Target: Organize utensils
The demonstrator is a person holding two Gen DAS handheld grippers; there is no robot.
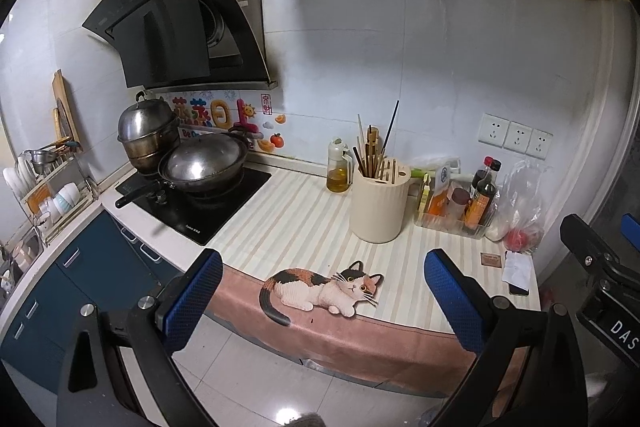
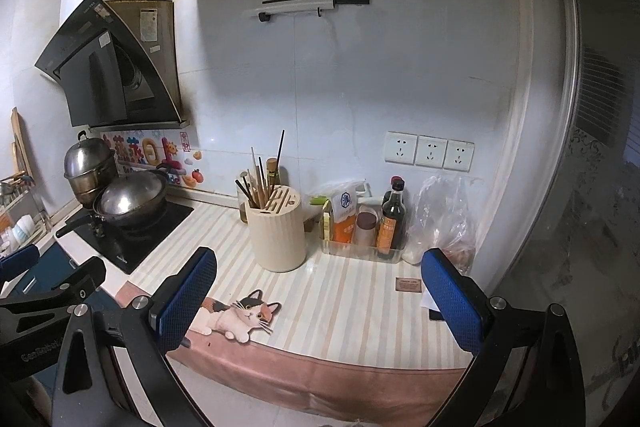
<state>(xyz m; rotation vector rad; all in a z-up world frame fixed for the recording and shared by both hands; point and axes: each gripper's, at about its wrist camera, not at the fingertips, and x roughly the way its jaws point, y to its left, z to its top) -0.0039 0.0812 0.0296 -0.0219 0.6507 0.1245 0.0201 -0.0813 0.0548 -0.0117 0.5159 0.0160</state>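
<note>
The left gripper [image 1: 324,291] and right gripper [image 2: 318,297] hang wide open and empty at the bottom of their frames, before a striped counter [image 1: 288,219]. From left to right stand a wok [image 1: 204,167] on the stove, a cream utensil holder [image 1: 378,205] with upright chopsticks [image 1: 366,151] at frame centre, and a tray of bottles [image 1: 456,215].

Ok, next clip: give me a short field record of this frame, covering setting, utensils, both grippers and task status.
setting: kitchen counter with striped mat, stove at left
utensils: chopsticks upright in cream holder
beside holder: condiment tray, oil bottle
left gripper: open, empty, short of the counter
right gripper: open, empty, short of the counter
task status: nothing grasped yet
</note>
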